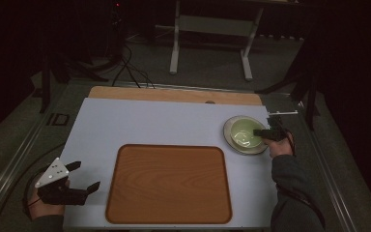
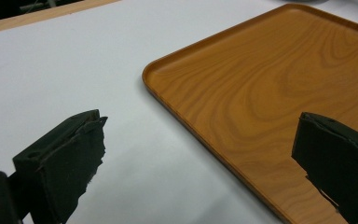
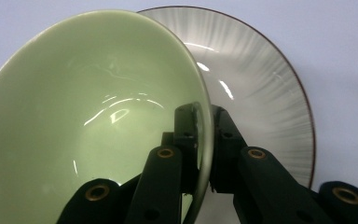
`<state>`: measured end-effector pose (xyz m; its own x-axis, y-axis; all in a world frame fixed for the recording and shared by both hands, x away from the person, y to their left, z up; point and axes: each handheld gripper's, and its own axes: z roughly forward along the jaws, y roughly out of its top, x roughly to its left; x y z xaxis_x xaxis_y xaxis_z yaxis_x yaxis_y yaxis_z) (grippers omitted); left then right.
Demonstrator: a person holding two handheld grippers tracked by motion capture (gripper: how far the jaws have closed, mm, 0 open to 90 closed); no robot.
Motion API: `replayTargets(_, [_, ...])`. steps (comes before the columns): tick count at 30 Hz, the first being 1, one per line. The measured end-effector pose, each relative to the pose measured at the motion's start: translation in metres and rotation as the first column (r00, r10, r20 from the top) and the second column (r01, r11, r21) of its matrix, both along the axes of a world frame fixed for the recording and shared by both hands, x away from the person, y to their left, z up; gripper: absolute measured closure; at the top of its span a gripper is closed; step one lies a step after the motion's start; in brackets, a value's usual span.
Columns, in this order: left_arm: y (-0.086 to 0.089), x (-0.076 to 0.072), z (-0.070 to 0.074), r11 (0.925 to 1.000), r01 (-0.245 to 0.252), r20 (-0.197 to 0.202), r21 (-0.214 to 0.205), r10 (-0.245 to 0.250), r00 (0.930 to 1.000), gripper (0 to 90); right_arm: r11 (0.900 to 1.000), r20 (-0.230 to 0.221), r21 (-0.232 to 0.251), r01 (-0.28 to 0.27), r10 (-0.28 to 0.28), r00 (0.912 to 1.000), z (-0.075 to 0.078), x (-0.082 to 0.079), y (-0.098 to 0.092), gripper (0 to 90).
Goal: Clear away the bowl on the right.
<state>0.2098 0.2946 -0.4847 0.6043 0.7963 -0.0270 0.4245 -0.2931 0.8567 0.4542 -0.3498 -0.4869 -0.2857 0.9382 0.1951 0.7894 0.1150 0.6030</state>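
Bowl (image 3: 88, 126) rim btwn R gripper (image 3: 204, 135) jaws

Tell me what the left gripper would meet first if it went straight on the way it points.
Probably the near left edge of the wooden tray. The left gripper, jaws open and empty, points low across the white sheet toward it; nothing else lies between. Height above the sheet is unclear.

pale green bowl (image 3: 88, 121) sits tilted on a streaked grey plate (image 3: 261, 88).

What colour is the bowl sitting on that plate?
Pale green, glossy ceramic bowl, clearest in the right gripper view, where it sits on a grey streaked plate with a dark rim.
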Motion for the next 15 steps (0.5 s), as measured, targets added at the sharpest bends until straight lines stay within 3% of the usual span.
replayTargets(15, [0.0022, -0.0006, 0.0003, 0.9999, -0.009, 0.004, -0.007, 0.009, 1.0000, 2.5, 0.9992, 0.008, 0.019, -0.034, 0.034, 0.9994, 0.0092, -0.0071, -0.0061, 82.5])
